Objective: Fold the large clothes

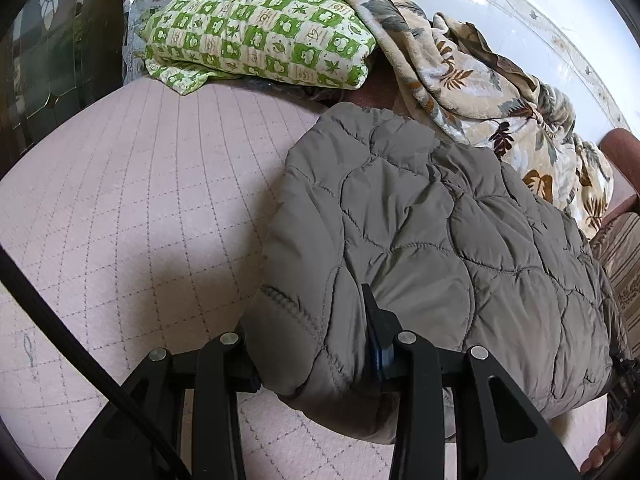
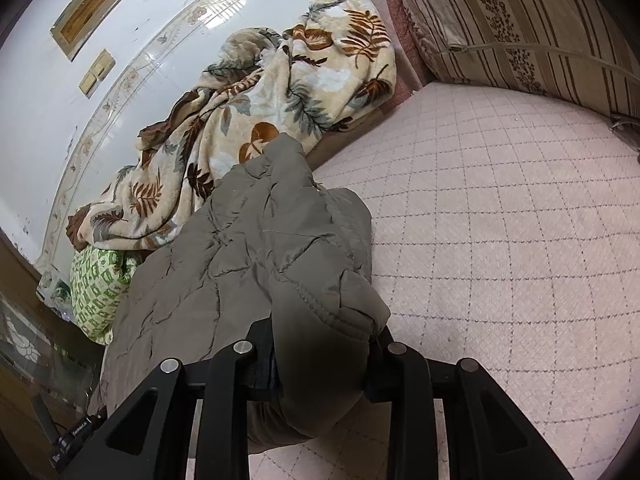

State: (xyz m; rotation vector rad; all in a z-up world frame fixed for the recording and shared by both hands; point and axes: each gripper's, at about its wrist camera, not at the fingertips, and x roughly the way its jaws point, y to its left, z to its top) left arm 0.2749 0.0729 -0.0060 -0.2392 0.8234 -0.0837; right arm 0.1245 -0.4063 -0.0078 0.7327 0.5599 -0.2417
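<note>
Right now you have the grey-brown quilted jacket [image 1: 420,240] pinched at two places along its near edge: the left gripper [image 1: 312,356] is clamped on a thick roll of padded hem, and the right gripper [image 2: 320,360] is clamped on a bulging fold at the other corner. The rest of the garment lies ahead of both grippers on the pink quilted bedcover [image 1: 120,200], with its far end reaching up against the leaf-print blanket [image 2: 260,112]. The main risk I see is slippage: the fabric looks slick and puffy, and each jaw pair holds a fat bunch, not a flat layer, so a quick lift could let the inner layers slide out and leave you holding only the shell. Beyond the left gripper, the jacket's far edge sits touching the blanket and close to the green checked pillow [image 1: 256,28]; if you drag the garment instead of lifting it, it may snag or pull the blanket along. Off to the right of the right gripper, the striped cushion [image 2: 520,24] stands well apart and should not interfere. Uneven height between your two hands would likely skew the fold line, so a level, slow move seems wise. I cannot tell how many layers each gripper actually holds.
</note>
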